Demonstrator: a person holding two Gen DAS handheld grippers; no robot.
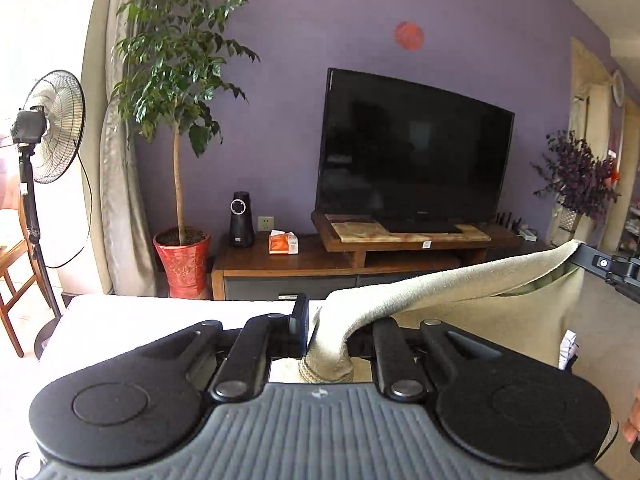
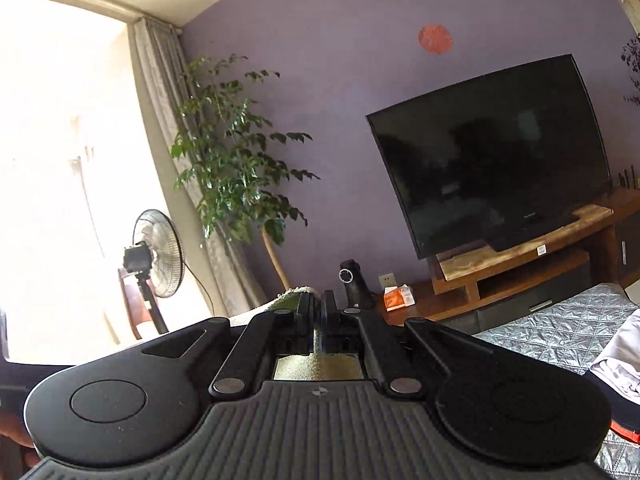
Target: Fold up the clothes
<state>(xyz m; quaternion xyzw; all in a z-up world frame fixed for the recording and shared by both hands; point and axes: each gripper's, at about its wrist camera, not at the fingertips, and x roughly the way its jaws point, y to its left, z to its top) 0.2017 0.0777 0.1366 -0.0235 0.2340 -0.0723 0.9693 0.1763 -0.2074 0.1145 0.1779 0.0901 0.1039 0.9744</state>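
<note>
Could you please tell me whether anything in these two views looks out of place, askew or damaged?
Nothing stands out. The beige knitted garment hangs stretched in the air between the left gripper and the right gripper, each pinching an edge, as folding would need. The black television on the wooden stand looks undisturbed.

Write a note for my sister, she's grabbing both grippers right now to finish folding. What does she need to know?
Left gripper: jaws shut on one end of the beige garment.
Right gripper: jaws shut on the other end of the same cloth; it shows at the right edge of the left wrist view.
The garment hangs stretched between the two, held up over the white surface.
Done: both ends gripped and lifted.
Left: probably lay it down and make the folds. More clothes lie on the grey quilt.
</note>
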